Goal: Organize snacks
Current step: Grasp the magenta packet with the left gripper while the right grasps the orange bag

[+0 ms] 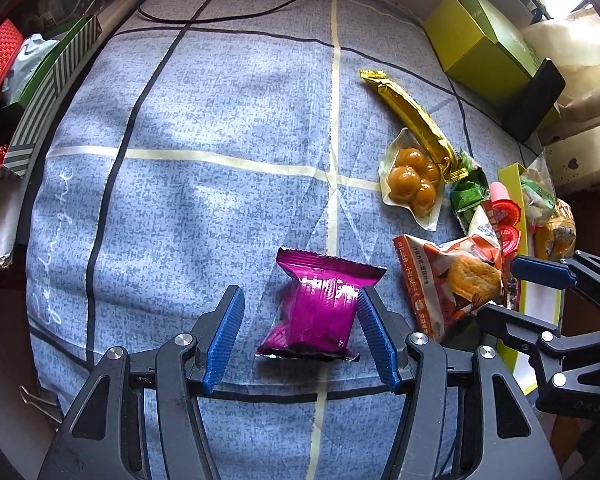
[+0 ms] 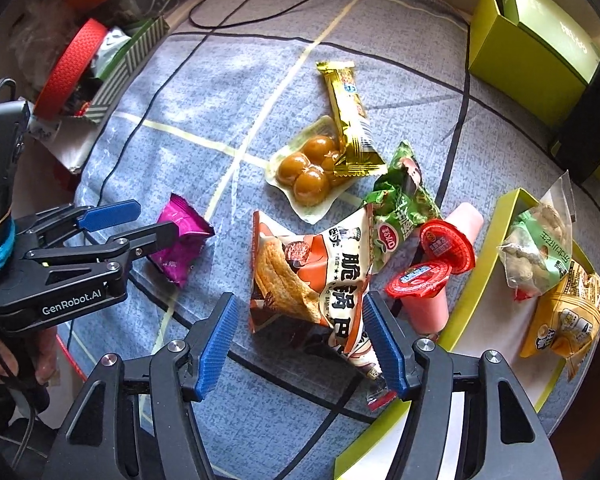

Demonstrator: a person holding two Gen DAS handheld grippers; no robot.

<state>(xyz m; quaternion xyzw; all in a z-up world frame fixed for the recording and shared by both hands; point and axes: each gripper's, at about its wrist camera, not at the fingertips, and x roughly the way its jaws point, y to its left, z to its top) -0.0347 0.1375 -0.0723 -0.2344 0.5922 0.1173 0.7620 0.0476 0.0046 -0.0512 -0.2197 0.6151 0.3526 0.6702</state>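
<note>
magenta snack pkt [image 1: 318, 308] betw left gripper [image 1: 300, 336] fingers, apart, orange pkt [image 2: 308, 280] betw right gripper [image 2: 300, 340] fingers, apart

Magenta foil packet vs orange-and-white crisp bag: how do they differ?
The magenta foil packet is small, plain and lies alone on the cloth; the orange-and-white crisp bag is larger, printed with text and food pictures, and touches the snack pile. The packet sits between the left gripper fingers, the bag between the right gripper fingers. Both lie ungripped.

occl: tray [image 2: 476, 280] cut by edge; orange pkt [image 2: 308, 276] btm behind claw
</note>
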